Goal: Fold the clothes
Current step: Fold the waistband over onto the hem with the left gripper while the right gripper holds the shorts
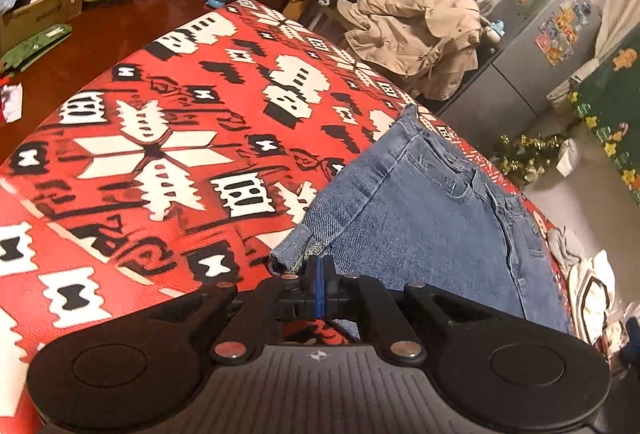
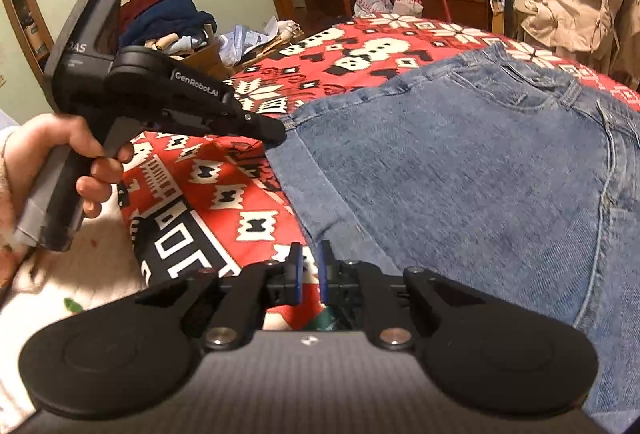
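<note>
- Denim jeans [image 2: 460, 170] lie spread flat on the red patterned cloth [image 1: 168, 122]; waistband end with pocket and belt loops points away from the cameras; fly seam runs along the far right side in the left wrist view
- Near hem corner of the jeans is frayed and slightly curled; it sits just ahead of the left gripper [image 1: 319, 266] fingertips
- Left gripper: blue pads pressed together with no gap showing; frayed hem corner meets the fingertips, and in the right wrist view the tip sits right at the corner of the denim; jaws closed on that corner of the jeans
- Right gripper [image 2: 311, 266]: jaws narrow, a small gap between the blue pads; nothing between them; tips hover over the red cloth just beside the near left edge of the jeans, not touching the denim as far as can be told
- Hand [image 2: 52, 162] wraps the handle of the left gripper, seen at left in the right wrist view; pale sleeve cuff at frame edge
- Red cloth carries white and black snowflake and block motifs; covers a table whose dark wood top [image 1: 100, 34] shows beyond the cloth's far left edge
- Cardboard box [image 1: 36, 10] stuffed with papers on the wood top; green trivet-like mat beside it
- Beige coat [image 1: 416, 34] draped over a chair past the far end of the table; grey fridge [image 1: 532, 46] with stickers to its right
- Tinsel heap on the floor near the fridge; white garment at the right table edge
</note>
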Tool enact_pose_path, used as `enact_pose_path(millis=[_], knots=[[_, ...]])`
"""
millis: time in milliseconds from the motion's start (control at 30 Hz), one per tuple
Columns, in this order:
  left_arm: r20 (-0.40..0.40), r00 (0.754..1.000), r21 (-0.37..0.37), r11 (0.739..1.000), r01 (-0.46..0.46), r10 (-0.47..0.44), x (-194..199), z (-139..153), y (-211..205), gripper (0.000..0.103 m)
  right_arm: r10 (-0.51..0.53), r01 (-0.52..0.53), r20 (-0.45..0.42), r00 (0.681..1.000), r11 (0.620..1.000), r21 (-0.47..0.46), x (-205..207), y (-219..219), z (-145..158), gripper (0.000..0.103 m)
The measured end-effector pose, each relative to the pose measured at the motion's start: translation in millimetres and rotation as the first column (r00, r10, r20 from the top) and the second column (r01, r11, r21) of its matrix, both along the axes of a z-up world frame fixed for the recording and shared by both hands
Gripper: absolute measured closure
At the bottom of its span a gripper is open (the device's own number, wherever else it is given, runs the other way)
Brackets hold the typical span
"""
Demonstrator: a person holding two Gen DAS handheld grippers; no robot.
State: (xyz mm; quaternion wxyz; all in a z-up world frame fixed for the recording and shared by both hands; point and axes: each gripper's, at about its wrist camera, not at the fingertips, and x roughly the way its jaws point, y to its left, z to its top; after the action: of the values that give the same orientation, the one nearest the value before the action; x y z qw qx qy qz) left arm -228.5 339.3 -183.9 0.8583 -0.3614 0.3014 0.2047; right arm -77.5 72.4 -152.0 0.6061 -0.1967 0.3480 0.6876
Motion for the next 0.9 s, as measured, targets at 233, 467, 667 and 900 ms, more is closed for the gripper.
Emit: enact_pose_path(millis=[233,467,667,900], knots=[[0.002,1.000,0.022,0.999,-0.023,0.023,-2.8,4.8,4.8,0.100,-0.055,0.054,0.032,0.998,0.998,0.035,5.1,15.5,2.6,0.097],[-0.008,0.999,0.036,0.998,-0.050,0.050,-11.9,9.7,17.7,0.102,0.001,-0.002,0.031,1.000,1.000,0.019,-7.2,15.9,-4.4,0.099],[-0.080,0.995,0.139,0.988,0.061,-0.051,-16.3,19.7,4.4,0.102,-0.025,0.023,0.025,0.999,0.999,0.044,4.1,-8.3,8.7,0.098],[-0.166,0.978,0.218,0.962,0.163,-0.128,-9.3,12.9,-11.2,0.094,-0.086,0.086,0.007,0.996,0.995,0.045,30.1,-30.3,18.4,0.097]])
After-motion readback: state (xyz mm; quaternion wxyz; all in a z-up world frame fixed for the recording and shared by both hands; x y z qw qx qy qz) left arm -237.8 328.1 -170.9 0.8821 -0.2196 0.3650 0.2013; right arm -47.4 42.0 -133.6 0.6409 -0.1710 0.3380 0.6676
